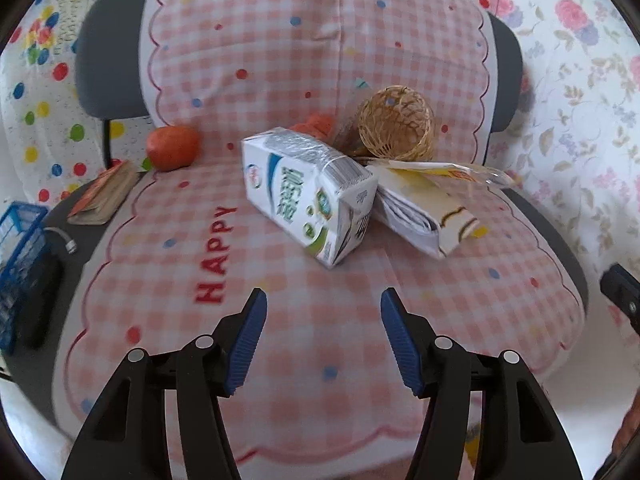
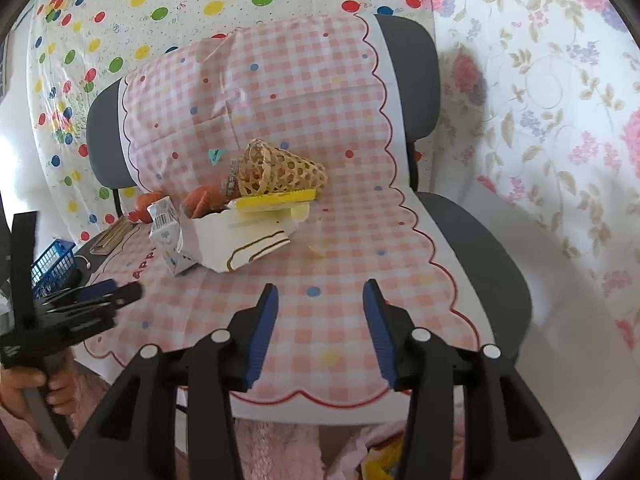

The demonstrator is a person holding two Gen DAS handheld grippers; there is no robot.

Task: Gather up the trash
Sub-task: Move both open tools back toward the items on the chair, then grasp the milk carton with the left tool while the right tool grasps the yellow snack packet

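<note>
A white and green milk carton (image 1: 308, 192) lies on its side on the checkered cloth of a chair seat (image 1: 280, 320). A white and yellow paper wrapper (image 1: 428, 208) lies right of it, touching it. My left gripper (image 1: 324, 300) is open and empty, a little in front of the carton. In the right wrist view the carton (image 2: 170, 236) and wrapper (image 2: 240, 240) lie far left of my right gripper (image 2: 316, 296), which is open and empty above the seat. The left gripper (image 2: 108, 292) shows at the left edge there.
A woven bamboo basket (image 1: 396, 124) lies tipped behind the wrapper. An orange fruit (image 1: 172, 146) sits at the back left, another orange thing (image 1: 316, 124) behind the carton. A small book (image 1: 104, 196) and a blue plastic basket (image 1: 20, 264) are at the left. Floral fabric (image 1: 580, 120) hangs at right.
</note>
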